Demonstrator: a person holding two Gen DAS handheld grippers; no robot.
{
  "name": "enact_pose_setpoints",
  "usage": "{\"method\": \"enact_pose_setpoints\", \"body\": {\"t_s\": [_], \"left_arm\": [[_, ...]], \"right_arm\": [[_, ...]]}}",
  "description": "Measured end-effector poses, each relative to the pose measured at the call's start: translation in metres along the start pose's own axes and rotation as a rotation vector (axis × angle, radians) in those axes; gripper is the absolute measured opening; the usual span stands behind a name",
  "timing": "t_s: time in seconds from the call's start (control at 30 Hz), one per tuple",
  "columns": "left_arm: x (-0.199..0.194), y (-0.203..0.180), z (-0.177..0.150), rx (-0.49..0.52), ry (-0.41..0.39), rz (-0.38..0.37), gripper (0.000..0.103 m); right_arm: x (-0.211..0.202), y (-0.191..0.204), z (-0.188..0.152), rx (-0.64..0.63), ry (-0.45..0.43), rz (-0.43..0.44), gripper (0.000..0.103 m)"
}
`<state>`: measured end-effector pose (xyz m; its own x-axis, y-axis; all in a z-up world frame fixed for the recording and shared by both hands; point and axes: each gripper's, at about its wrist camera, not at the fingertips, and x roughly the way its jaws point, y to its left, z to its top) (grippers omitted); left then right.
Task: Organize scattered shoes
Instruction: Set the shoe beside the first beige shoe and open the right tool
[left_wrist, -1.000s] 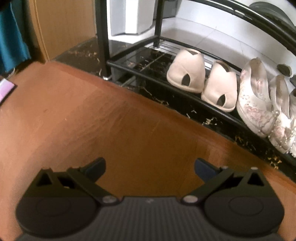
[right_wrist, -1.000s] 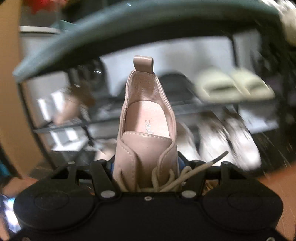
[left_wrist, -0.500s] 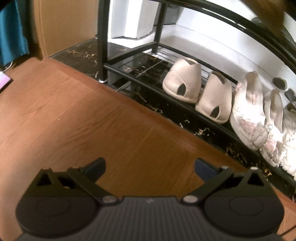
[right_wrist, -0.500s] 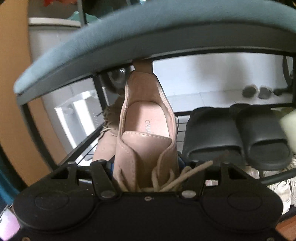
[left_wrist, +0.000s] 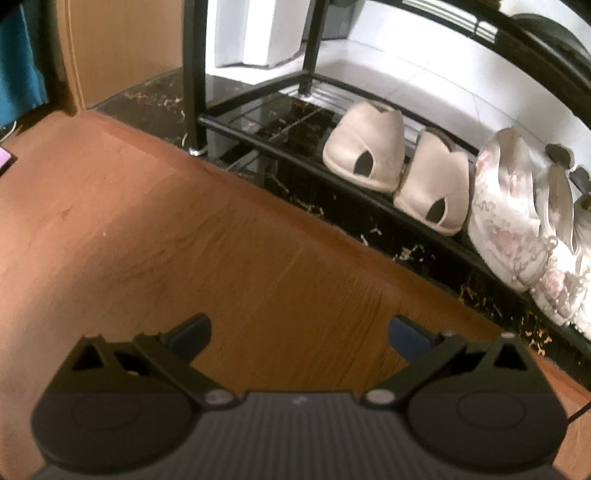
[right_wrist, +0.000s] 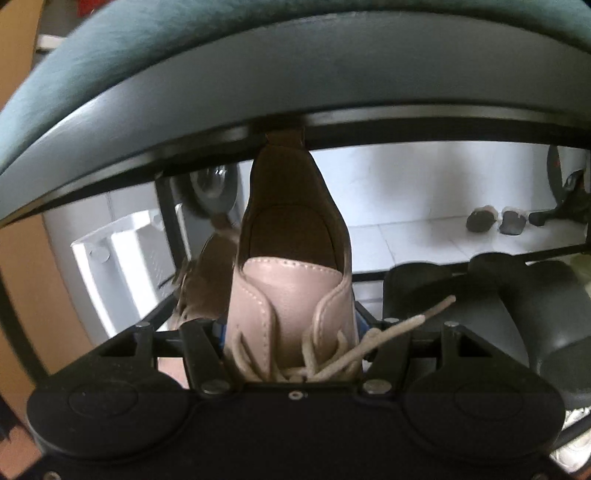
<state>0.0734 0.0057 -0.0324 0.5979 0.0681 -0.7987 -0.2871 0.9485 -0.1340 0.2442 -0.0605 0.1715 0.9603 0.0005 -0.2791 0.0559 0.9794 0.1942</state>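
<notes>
Shoe (right_wrist: 290, 295) clamped in right hand-held gripper (right_wrist: 290, 338); left hand-held gripper (left_wrist: 299, 334) wide, empty.

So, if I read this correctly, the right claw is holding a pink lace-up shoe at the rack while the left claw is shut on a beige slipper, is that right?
Not quite: the left claw is open and holds nothing, over the wooden floor, as the left wrist view shows. The beige slipper sits on the rack's bottom shelf. The right claw does grip the pink lace-up shoe at the rack.
</notes>
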Motion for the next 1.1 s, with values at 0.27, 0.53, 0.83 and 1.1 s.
{"method": "enact_pose_setpoints", "body": {"t_s": [0.27,0.53,0.83,1.1], "left_arm": [[-0.001,-0.004,-0.001,0.023,-0.021,-0.004,0.102],[0.004,-0.003,-0.001,0.025,-0.008,-0.006,0.102],[0.009,-0.005,-0.002,0.04,0.005,-0.002,0.102],[0.007,-0.004,-0.002,0.036,0.01,-0.009,0.102]], "right_arm": [[0.017,-0.005,0.001,0.036,-0.096,-0.004,0.061],[0.032,-0.006,0.01,0.003,-0.059,-0.012,0.062],[0.031,0.004,-0.002,-0.059,-0.065,0.02,0.086],[0.005,-0.029,-0.018,0.015,0.041,0.05,0.099]]}}
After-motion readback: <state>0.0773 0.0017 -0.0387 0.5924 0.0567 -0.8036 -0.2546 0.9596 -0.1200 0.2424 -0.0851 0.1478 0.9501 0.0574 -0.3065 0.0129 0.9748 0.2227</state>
